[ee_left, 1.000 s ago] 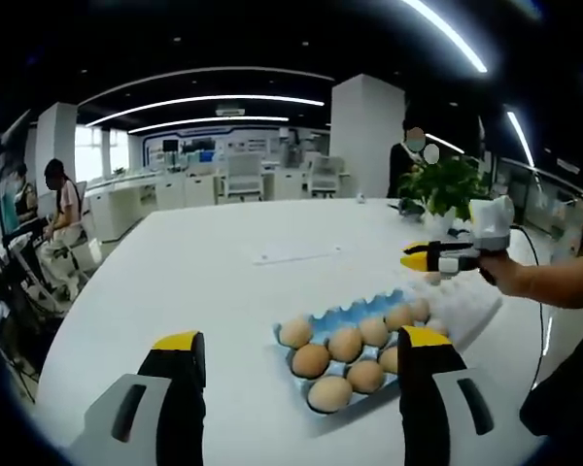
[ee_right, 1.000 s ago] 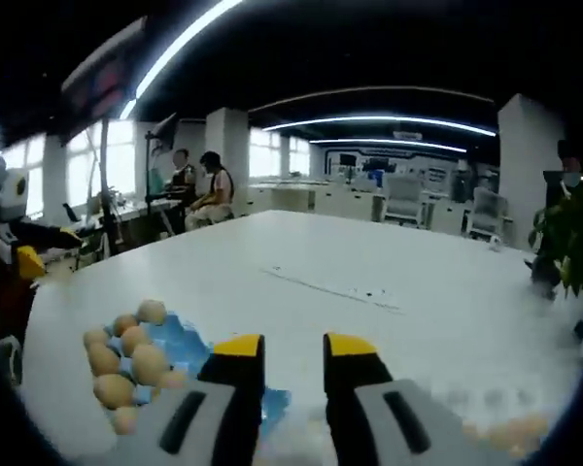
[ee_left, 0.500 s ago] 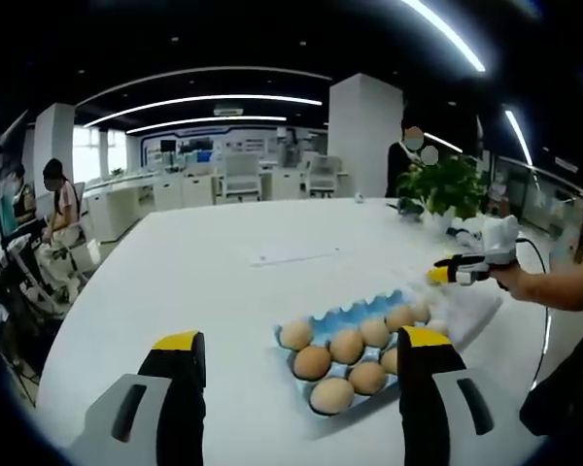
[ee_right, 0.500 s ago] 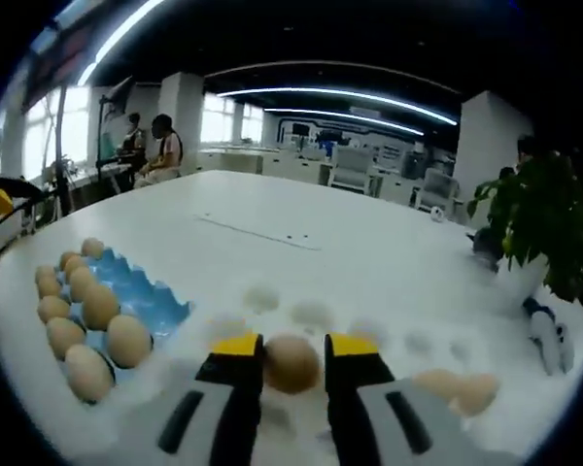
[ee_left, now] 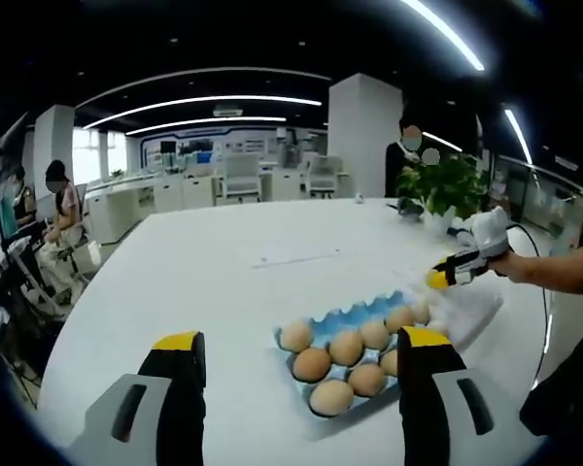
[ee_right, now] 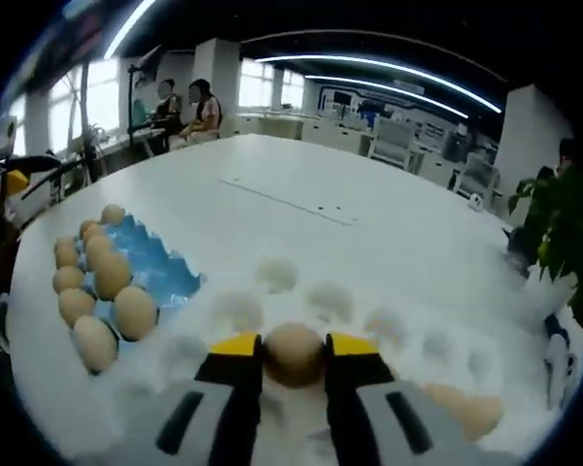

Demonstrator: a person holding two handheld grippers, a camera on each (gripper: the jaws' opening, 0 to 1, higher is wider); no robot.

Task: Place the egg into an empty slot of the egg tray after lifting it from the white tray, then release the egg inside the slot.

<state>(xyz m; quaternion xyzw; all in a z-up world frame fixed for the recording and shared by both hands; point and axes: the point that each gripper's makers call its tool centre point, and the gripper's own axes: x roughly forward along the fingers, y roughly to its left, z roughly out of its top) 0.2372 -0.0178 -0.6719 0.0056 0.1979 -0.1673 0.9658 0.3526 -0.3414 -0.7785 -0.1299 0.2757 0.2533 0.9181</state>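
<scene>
Brown egg (ee_right: 293, 353), merely framed half a second ago, is now clamped between the right gripper (ee_right: 293, 348) jaws over the white tray (ee_right: 398, 335). The left gripper (ee_left: 301, 348), seen spread wide and empty, faces the blue egg tray (ee_left: 355, 316).

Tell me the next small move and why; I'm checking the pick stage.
Probably lift: the right tongs sit shut on an egg over the white tray, while the blue egg tray shows empty slots.

You have bright, even light from the ceiling strips (ee_left: 214, 100); windows (ee_right: 102, 92) glare white; the fisheye bends every edge; the white tray (ee_right: 389, 330) washes out, blurred near your lens.
</scene>
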